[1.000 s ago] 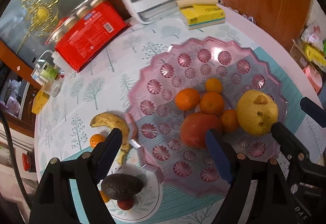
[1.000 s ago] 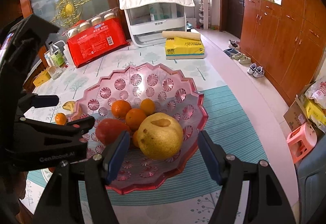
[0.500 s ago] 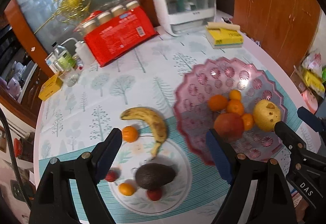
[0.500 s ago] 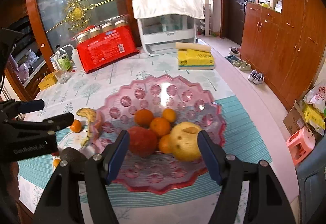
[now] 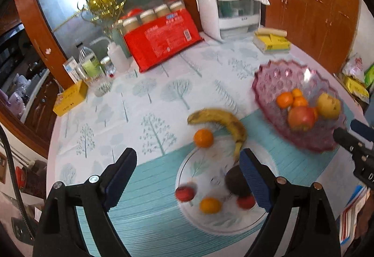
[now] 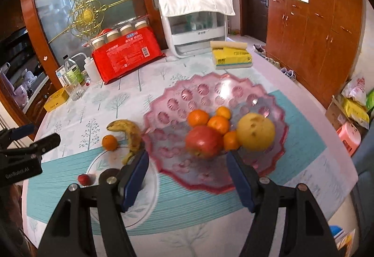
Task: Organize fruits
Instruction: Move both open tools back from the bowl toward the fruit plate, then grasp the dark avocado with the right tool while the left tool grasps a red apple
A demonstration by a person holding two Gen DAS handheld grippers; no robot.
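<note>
A pink scalloped fruit bowl [image 6: 233, 88] holds a red apple [image 6: 203, 141], a yellow pear [image 6: 256, 131] and several mandarins [image 6: 198, 117]. Left of it a white plate [image 5: 224, 222] carries a dark avocado [image 5: 236, 181], a small orange fruit [image 5: 210, 205] and two small red fruits [image 5: 185, 193]. A banana [image 5: 224, 121] and a mandarin [image 5: 203, 138] lie by the plate's far rim. My left gripper [image 5: 187, 175] hovers over the plate, its jaws opening with nothing between them. My right gripper [image 6: 187, 172] stands open and empty at the bowl's near edge.
At the back of the round table are a red package with jars [image 6: 126, 51], a white appliance under a cloth [image 6: 196, 27], yellow tissue packs [image 6: 231, 56], bottles and a glass [image 6: 74, 90], and a yellow box [image 5: 70, 97]. Wooden cabinets [image 6: 315, 30] line the right.
Both grippers have pulled back from the bowl, the left one swinging left until the plate sits below it. The left jaws stand a little wider. No fruit has moved.
</note>
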